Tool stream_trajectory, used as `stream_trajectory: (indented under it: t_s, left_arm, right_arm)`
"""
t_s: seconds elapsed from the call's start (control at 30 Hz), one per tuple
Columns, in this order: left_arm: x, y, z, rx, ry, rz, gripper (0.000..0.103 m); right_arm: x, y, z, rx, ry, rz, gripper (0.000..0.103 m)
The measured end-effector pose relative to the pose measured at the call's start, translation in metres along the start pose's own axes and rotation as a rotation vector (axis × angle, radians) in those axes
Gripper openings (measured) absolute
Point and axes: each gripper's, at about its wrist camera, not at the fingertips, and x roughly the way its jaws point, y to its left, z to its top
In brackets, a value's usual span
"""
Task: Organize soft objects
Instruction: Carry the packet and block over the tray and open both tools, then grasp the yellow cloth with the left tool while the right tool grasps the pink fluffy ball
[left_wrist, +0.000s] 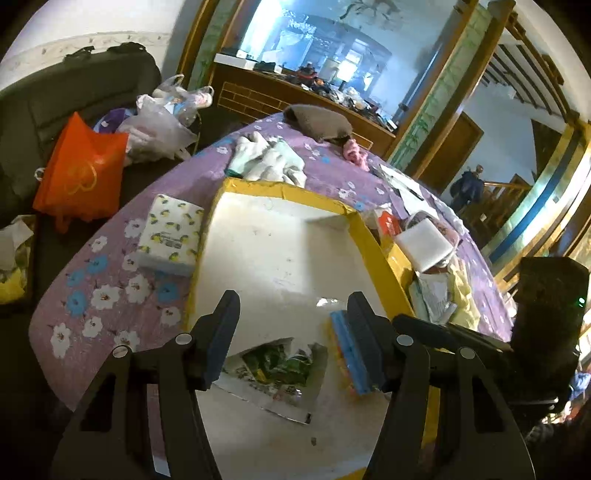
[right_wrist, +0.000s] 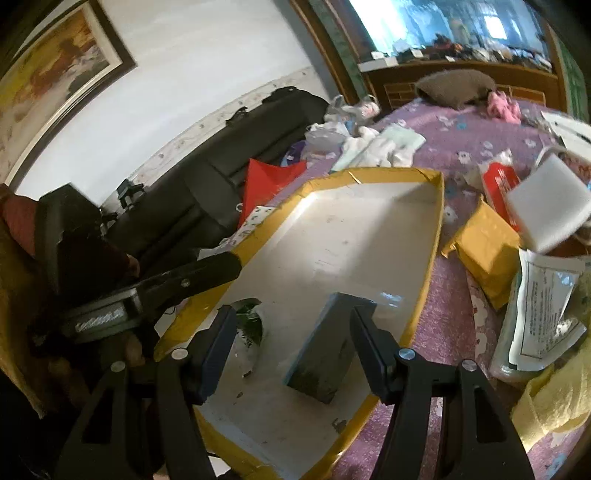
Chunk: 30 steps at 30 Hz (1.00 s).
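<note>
left gripper (left_wrist: 293, 325) jaws wide, empty | right gripper (right_wrist: 293, 341) wide over blue sponge block (right_wrist: 325, 350) | risk: wrinkled green-printed plastic packet (left_wrist: 277, 373) snags in shallow yellow-rimmed white cardboard tray (left_wrist: 364, 230)

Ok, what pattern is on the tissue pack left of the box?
White with small yellow lemons and green leaves on the tissue pack; clearest in the left wrist view.

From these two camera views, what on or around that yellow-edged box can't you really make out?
- Green-printed packet, left view: the left gripper's fingers cover its edges; the print is too blurred to read.
- Blue sponge, right view: its right side sits behind a finger of the right gripper.
- Box: its near end is cut off by the bottom edge in both views.
- Printed sheet, right view: the text is too small.
</note>
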Motion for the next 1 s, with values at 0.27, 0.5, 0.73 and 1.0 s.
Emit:
stream_trajectory:
  t_s: [0.27, 0.5, 0.73, 1.0]
  left_arm:
    - [-0.001, -0.018, -0.003, 0.026, 0.026, -0.006, 0.061]
    - [-0.006, -0.03, -0.006, 0.034, 0.034, 0.011, 0.061]
    - [-0.009, -0.036, -0.007, -0.032, 0.051, -0.017, 0.061]
    - [-0.018, -0.08, -0.011, 0.023, 0.034, -0.041, 0.061]
  right_arm:
    - [-0.01, -0.01, -0.001, 0.072, -0.012, 0.014, 0.065]
    - [-0.018, -0.014, -0.001, 0.104, -0.018, 0.048, 0.066]
    - [-0.042, -0.024, -0.011, 0.142, -0.045, 0.063, 0.067]
    - [-0.084, -0.054, -0.038, 0.198, -0.036, -0.017, 0.067]
